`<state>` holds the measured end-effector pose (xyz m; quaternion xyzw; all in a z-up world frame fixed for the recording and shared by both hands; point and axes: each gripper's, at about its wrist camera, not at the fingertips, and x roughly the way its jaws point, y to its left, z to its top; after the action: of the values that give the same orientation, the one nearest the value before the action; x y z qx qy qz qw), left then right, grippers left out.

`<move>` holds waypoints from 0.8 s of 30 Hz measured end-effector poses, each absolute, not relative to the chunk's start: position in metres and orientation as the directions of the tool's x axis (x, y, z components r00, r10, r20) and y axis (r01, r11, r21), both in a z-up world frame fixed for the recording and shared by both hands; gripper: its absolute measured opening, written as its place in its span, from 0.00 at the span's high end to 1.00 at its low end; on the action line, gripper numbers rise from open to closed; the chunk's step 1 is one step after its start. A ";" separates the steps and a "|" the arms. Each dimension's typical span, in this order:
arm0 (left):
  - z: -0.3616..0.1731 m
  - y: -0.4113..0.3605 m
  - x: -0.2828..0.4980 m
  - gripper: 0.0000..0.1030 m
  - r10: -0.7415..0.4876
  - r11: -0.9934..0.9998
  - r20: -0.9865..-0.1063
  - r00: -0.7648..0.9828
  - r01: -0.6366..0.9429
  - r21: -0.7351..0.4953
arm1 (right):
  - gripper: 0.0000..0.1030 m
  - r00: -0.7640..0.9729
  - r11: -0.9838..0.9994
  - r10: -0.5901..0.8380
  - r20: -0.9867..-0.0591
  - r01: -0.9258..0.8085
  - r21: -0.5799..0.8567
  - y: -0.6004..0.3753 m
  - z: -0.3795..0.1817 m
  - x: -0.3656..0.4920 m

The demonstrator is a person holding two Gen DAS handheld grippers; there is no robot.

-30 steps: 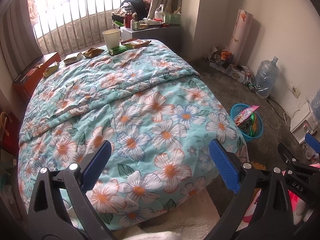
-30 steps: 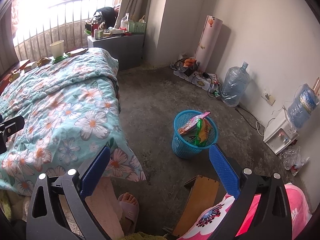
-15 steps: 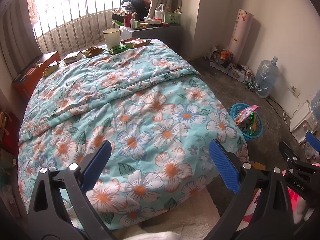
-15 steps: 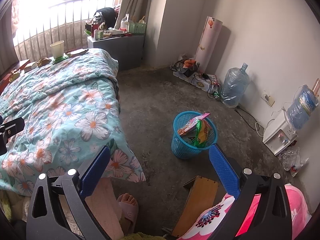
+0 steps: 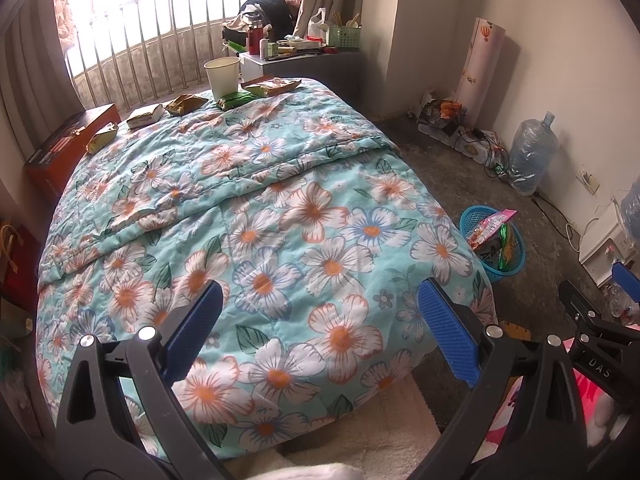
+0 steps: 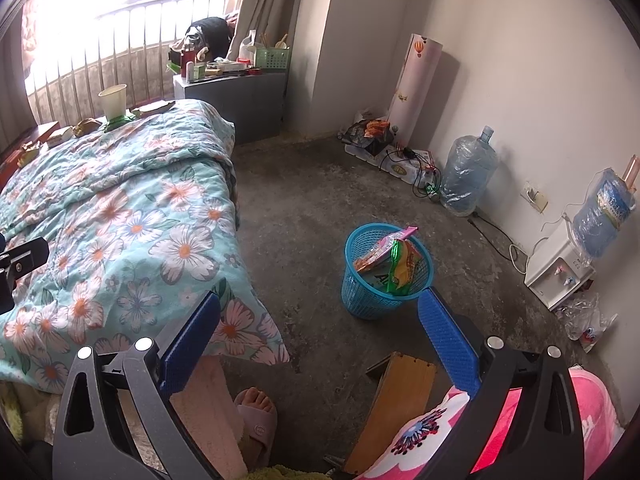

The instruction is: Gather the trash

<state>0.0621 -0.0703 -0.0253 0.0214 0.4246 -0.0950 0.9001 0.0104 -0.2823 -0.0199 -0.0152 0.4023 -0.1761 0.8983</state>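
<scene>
Hardly anything is changing: the left gripper point(image 5: 316, 322) and right gripper point(image 6: 318, 322) are still hovering empty, fingers spread wide, while snack wrappers point(image 5: 185, 103) are waiting at the bed's point(image 5: 280, 216) far edge, well away from the part-filled blue basket point(image 6: 386, 270) on the floor.

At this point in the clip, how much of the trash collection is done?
Partly done: the blue basket on the floor already holds several wrappers. Nothing is in hand; the left gripper and right gripper are both open and empty. Left: a paper cup and snack packets at the far end of the bed.
</scene>
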 end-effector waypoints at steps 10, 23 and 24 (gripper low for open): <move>-0.025 -0.070 0.062 0.08 -0.153 0.981 -0.769 0.621 0.189 -0.043 | 0.06 0.615 0.937 -0.329 -0.716 0.304 -0.170 -0.283 -0.018 0.010; -0.025 -0.070 0.062 0.08 -0.153 0.981 -0.769 0.621 0.189 -0.043 | 0.06 0.616 0.937 -0.330 -0.716 0.303 -0.171 -0.282 -0.017 0.011; -0.025 -0.070 0.062 0.08 -0.153 0.981 -0.768 0.622 0.189 -0.043 | 0.06 0.616 0.937 -0.330 -0.716 0.303 -0.171 -0.282 -0.017 0.011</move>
<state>0.0617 -0.0702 -0.0246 0.0209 0.4245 -0.0950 0.9002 0.0107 -0.2816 -0.0175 -0.0166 0.4013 -0.1762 0.8987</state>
